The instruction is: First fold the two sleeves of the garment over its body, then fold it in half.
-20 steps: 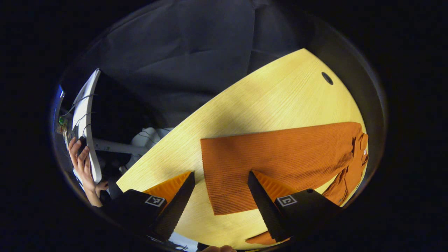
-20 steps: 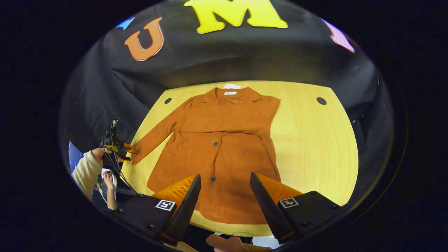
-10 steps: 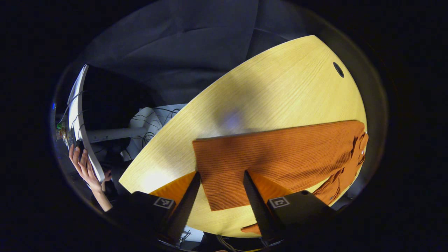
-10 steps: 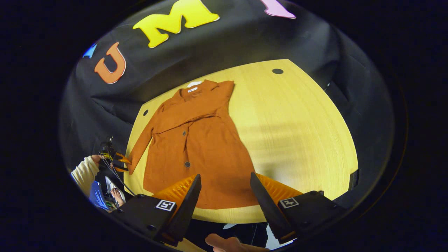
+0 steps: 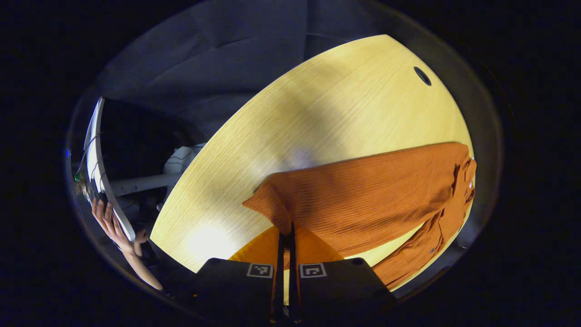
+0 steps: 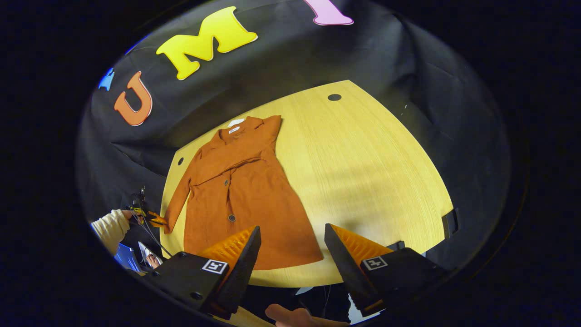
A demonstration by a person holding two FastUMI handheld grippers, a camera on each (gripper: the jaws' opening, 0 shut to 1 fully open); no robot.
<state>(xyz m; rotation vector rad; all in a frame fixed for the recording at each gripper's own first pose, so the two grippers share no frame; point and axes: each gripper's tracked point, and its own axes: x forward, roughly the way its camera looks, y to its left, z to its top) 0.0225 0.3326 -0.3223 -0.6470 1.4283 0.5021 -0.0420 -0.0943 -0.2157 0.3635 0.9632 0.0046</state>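
Observation:
An orange ribbed garment (image 6: 245, 190) lies flat on the yellow wooden table (image 6: 372, 172), collar toward the back wall. One sleeve lies folded across its body. The other sleeve (image 5: 363, 190) stretches out to the side, and my left gripper (image 5: 286, 225) is shut on its cuff, whose corner is puckered up off the table. In the right gripper view, the left gripper (image 6: 154, 220) sits at that cuff, held by a hand in a cream sleeve. My right gripper (image 6: 292, 228) hangs open above the hem's near corner, holding nothing.
Round cable holes (image 6: 334, 97) (image 6: 180, 161) mark the table's back corners. Left of the table stands a white panel (image 5: 97, 154) with a person's hand (image 5: 109, 222) on it, and cables below. Another hand (image 6: 290, 315) shows beneath the near table edge.
My left gripper has shut on the sleeve cuff and pulled its corner up. The right gripper has swung right and back, so the garment sits further left in its view.

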